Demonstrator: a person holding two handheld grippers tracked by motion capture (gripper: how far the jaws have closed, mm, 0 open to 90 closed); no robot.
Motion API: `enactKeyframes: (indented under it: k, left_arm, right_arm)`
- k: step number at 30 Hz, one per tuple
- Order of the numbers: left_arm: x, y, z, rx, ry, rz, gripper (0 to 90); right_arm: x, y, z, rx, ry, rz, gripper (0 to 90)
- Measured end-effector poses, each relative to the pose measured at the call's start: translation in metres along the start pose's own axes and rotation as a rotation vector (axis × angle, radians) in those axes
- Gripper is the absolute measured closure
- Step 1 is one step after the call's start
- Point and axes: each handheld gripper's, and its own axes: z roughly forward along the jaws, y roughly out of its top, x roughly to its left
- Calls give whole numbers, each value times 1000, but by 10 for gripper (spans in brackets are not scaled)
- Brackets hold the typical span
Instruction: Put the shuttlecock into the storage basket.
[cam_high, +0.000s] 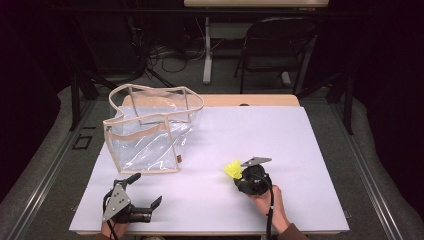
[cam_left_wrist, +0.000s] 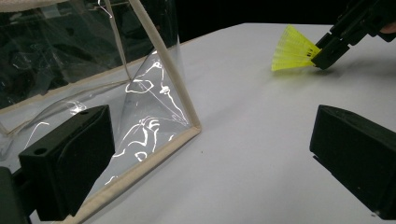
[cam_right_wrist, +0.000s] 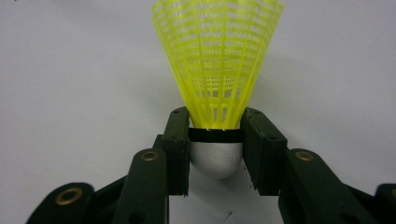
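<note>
At the near left of the desk, the left claw lies low over the white surface with its two black jaws spread wide and nothing between them, a grey three-cornered plate on top and a hand behind it at the desk's near edge. Just beyond it, toward the far left, stands a clear plastic bag with beige trim along its edges and rim; its mouth is open upward and its sides sag a little. In the left gripper view the bag's near bottom corner sits on the desk between the spread jaws, closer to the jaw on that view's left, though whether it touches that jaw cannot be told. To the right, well apart from the bag, the right claw is pinching a yellow shuttlecock low over the desk. The right gripper view shows the jaws pressed against the band where the yellow mesh skirt meets the white rounded cork, the skirt flaring away from the claw and the cork pointing back toward the hand. In the high view the skirt points to the left, toward the bag. Beyond the far edge of the desk a dark folding chair stands on the floor.
</note>
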Motion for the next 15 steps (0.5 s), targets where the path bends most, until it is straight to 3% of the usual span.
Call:
enactKeyframes:
  k: [15]
  left_arm:
    - [0, 0, 0, 3, 2, -1, 0]
  right_arm:
    - [-3, 2, -10, -34, 2, -16, 649]
